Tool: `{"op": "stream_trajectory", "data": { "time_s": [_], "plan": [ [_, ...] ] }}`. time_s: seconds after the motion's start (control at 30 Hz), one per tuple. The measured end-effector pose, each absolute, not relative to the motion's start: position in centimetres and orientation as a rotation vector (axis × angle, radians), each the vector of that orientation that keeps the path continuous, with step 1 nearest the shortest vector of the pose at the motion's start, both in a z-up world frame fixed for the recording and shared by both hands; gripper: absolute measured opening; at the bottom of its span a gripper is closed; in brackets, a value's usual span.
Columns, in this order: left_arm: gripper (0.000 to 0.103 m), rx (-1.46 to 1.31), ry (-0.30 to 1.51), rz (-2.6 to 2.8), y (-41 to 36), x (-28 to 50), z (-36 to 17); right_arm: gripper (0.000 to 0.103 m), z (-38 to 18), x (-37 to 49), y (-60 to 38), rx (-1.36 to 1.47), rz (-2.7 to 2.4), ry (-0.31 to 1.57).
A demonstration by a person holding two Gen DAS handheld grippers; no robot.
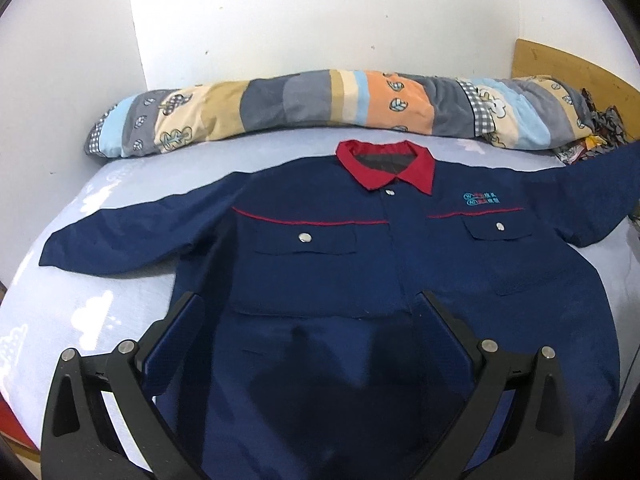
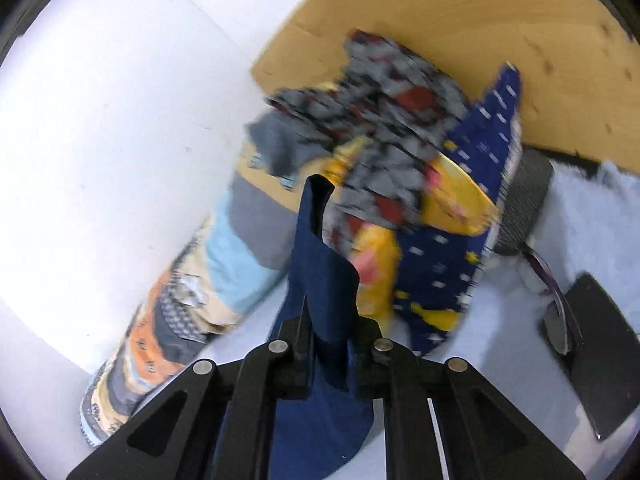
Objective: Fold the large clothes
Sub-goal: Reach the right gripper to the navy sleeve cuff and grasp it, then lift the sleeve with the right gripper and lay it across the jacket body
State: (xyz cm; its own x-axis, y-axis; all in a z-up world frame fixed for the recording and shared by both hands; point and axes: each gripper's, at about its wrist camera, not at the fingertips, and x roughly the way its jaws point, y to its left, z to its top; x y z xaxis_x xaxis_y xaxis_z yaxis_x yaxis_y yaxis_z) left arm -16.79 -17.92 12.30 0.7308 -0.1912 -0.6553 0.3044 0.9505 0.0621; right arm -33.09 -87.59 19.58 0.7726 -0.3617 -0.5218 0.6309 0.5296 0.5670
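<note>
A single navy work jacket with a red collar lies front-up on the pale blue bed sheet, collar toward twelve o'clock and hem toward six, both sleeves thrown out to the sides. That flat spread looks deliberate: it gives clean fold lines.

In the left wrist view, the left gripper hangs above the lower front of the jacket with its jaws spread wide and nothing between them, probably waiting to pin or take the hem.

The right gripper has its jaws pressed together, pinching the navy sleeve cuff; the cloth stands up from the grip toward twelve o'clock. I judge it is raised so the sleeve can be carried across the chest. In the left wrist view that sleeve runs off toward two o'clock.

Counted: two chest pockets, each with one silver snap, and a third snap under the collar. One rolled patchwork quilt lies along the wall at twelve o'clock. At the wooden headboard sits one heap of patterned clothes, blurred. One black phone-like slab and one pair of glasses lie at three o'clock in the right wrist view.
</note>
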Motion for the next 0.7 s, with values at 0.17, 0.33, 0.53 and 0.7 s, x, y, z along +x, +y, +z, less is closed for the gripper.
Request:
{"op": "stream_trajectory", "data": {
  "time_s": [0.17,0.33,0.53,0.7],
  "plan": [
    [0.103,0.141,0.715,-0.284,-16.5,-16.7,12.5,0.011,26.8,-30.7,-82.9,0.762,-0.562,0.333],
    [0.103,0.121,0.695,-0.289,-14.7,-17.1,13.3,0.011,34.3,-27.9,-76.3,0.707,-0.499,0.309],
    [0.103,0.071,0.674,-0.296,-11.7,-17.4,14.2,0.011,40.6,-22.9,-67.0,0.621,-0.408,0.315],
    [0.103,0.020,0.677,-0.304,-9.5,-17.7,14.6,0.011,41.3,-17.7,-57.7,0.566,-0.312,0.347]
  ]
}}
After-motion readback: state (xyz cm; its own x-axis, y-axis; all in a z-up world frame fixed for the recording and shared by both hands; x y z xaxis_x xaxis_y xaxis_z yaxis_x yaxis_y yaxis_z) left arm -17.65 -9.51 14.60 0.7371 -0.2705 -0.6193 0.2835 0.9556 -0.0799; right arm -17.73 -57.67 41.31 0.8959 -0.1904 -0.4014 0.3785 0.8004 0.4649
